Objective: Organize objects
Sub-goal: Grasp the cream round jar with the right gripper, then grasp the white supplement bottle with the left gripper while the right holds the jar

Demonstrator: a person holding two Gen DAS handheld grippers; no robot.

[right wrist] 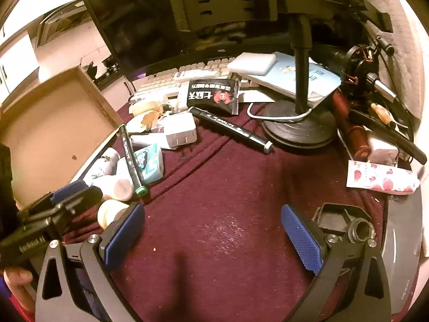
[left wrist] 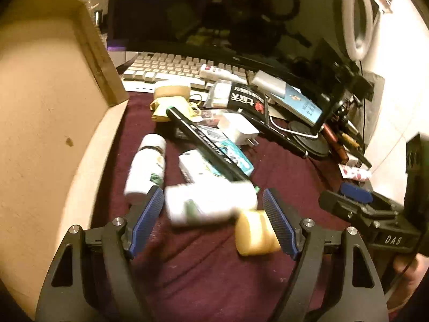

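Note:
My left gripper [left wrist: 213, 214] is open over the maroon cloth [left wrist: 214, 268]. A white bottle [left wrist: 209, 204], blurred, lies between its blue pads without being clamped, and a tan tape roll [left wrist: 254, 233] sits by the right pad. A second white bottle [left wrist: 147, 166] lies to the left. My right gripper [right wrist: 211, 233] is open and empty over bare cloth [right wrist: 228, 187]. The left gripper [right wrist: 64, 204] shows at the left of the right wrist view, by the tape roll [right wrist: 110, 212] and bottles [right wrist: 118, 182]. A black marker [right wrist: 230, 128] lies ahead.
An open cardboard box [left wrist: 53, 107] stands at left. A keyboard [left wrist: 174, 67] and monitor [left wrist: 201, 8] are behind. A pile holds a white charger [left wrist: 238, 128], snack packet [right wrist: 211, 96], blue book [right wrist: 295, 77], and a stand's round base [right wrist: 300, 128]. A floral tube [right wrist: 380, 178] lies at right.

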